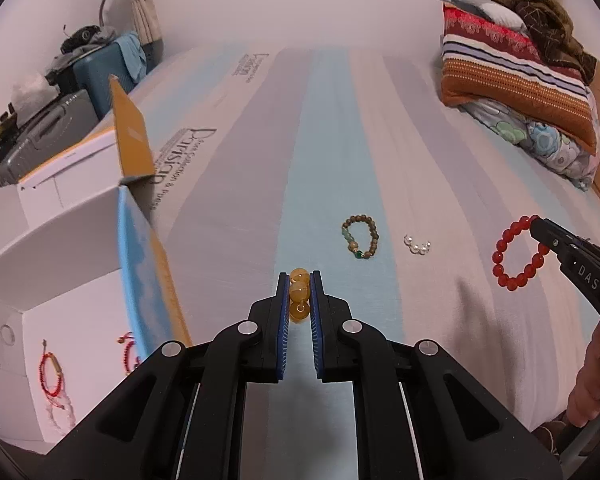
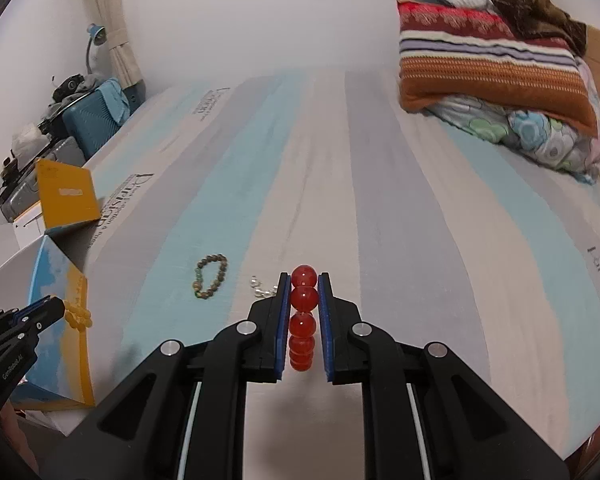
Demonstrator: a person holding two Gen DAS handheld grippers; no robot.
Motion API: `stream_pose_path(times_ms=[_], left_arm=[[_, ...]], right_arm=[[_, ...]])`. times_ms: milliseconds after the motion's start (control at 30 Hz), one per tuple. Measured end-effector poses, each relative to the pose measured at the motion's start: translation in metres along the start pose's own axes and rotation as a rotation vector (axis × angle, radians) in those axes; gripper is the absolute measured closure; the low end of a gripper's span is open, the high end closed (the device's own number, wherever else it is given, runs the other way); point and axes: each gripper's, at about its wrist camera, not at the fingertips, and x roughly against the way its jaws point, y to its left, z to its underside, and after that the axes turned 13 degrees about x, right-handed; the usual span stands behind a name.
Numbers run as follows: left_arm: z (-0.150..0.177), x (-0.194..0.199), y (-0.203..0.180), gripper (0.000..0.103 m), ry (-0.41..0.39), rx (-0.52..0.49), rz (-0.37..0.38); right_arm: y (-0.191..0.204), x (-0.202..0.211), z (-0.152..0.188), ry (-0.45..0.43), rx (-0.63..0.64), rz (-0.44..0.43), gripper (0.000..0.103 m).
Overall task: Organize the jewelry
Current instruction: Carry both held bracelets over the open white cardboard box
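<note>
In the left wrist view my left gripper is shut on an amber bead bracelet, held above the striped bedsheet. At the right edge my right gripper holds a red bead bracelet that hangs as a loop. In the right wrist view the right gripper is shut on the red bead bracelet; the left gripper with the amber bracelet shows at far left. A brown-and-green bead bracelet and a small pearl piece lie on the sheet.
An open white box with yellow-and-blue flaps stands at the bed's left edge, with red string bracelets inside. Pillows and folded bedding lie at the far right. Suitcases stand beyond the box. A hand grips the right handle.
</note>
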Motion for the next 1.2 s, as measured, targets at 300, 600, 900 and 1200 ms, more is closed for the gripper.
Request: stream_pose_path(times_ms=[300,600,900,1200], left_arm=[[-0.007,0.037,0.031,0.094,-0.052,0.028,-0.025],[-0.007,0.073,0.097,0.094,-0.098,0.093,-0.085],[0.003,0.097,0.176,0.094,-0.118,0.168,-0.153],[0.015,0.106,0.253,0.094,-0.109,0.261,-0.227]], right_arm=[[0.048,0.029,-0.022,-0.049,0.056,-0.025,0.090],[0.121,0.056,-0.044,-0.102,0.131,-0.091,0.090],[0.214,0.073,-0.057,-0.139,0.225,-0.168,0.090],[0.289,0.077,-0.059,-0.150,0.290,-0.262,0.090]])
